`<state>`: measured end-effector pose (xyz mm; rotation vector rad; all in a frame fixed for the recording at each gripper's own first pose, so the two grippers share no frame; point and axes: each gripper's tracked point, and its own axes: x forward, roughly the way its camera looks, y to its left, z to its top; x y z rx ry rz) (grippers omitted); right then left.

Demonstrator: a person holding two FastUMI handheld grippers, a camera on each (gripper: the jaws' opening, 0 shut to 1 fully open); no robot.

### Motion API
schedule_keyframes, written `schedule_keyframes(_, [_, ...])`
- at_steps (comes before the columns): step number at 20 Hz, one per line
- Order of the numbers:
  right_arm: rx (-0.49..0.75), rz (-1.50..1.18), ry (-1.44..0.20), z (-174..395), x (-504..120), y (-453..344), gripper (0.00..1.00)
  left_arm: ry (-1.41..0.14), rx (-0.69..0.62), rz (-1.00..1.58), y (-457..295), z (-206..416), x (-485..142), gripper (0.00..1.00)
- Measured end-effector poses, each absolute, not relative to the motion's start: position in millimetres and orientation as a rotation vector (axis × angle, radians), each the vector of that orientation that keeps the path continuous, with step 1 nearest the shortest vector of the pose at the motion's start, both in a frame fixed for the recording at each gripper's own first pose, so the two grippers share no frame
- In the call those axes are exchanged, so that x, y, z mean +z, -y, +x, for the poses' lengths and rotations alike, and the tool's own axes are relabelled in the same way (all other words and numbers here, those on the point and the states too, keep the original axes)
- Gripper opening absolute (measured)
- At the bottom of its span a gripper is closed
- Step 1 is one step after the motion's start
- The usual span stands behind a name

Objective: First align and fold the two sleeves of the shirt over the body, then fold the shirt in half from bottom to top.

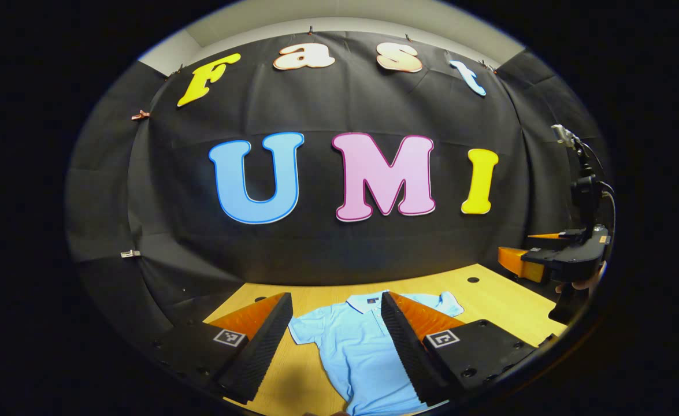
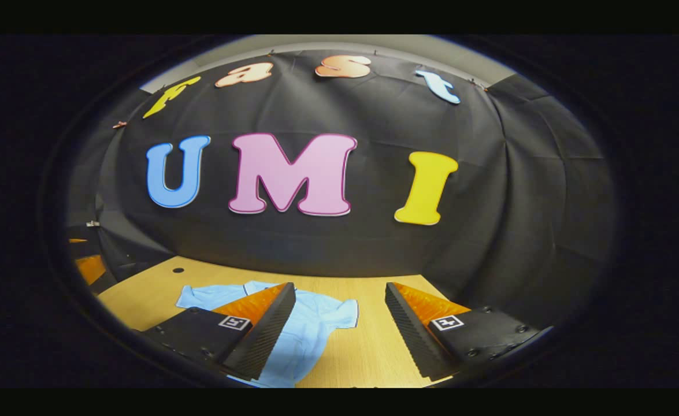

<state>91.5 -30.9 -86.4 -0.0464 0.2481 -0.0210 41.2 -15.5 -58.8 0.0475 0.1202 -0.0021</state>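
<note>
A light blue polo shirt [image 1: 351, 346] lies flat on the wooden table [image 1: 489, 300], collar toward the far wall and both short sleeves spread out. My left gripper [image 1: 336, 300] hovers open above the shirt's chest, nothing between its fingers. In the right gripper view the shirt [image 2: 310, 329] lies at the lower left, one sleeve [image 2: 339, 312] reaching toward the middle. My right gripper [image 2: 339, 289] is open over the table just beside that sleeve, holding nothing. The right gripper [image 1: 524, 254] also appears far right in the left gripper view, with a hand behind it.
The black cloth wall closes off the back and both sides of the table. Small dark holes [image 1: 473, 279] [image 2: 178, 270] mark the tabletop near the far edge. Bare wood [image 2: 374, 346] lies to the right of the shirt.
</note>
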Motion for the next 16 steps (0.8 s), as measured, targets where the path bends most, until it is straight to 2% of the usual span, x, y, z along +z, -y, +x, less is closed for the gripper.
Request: schedule_keyframes(16, [-0.046,0.045,-0.539,227.5,-258.7,61.1,0.97,-0.247,0.145,0.024,-14.6,108.7,-113.4,0.98])
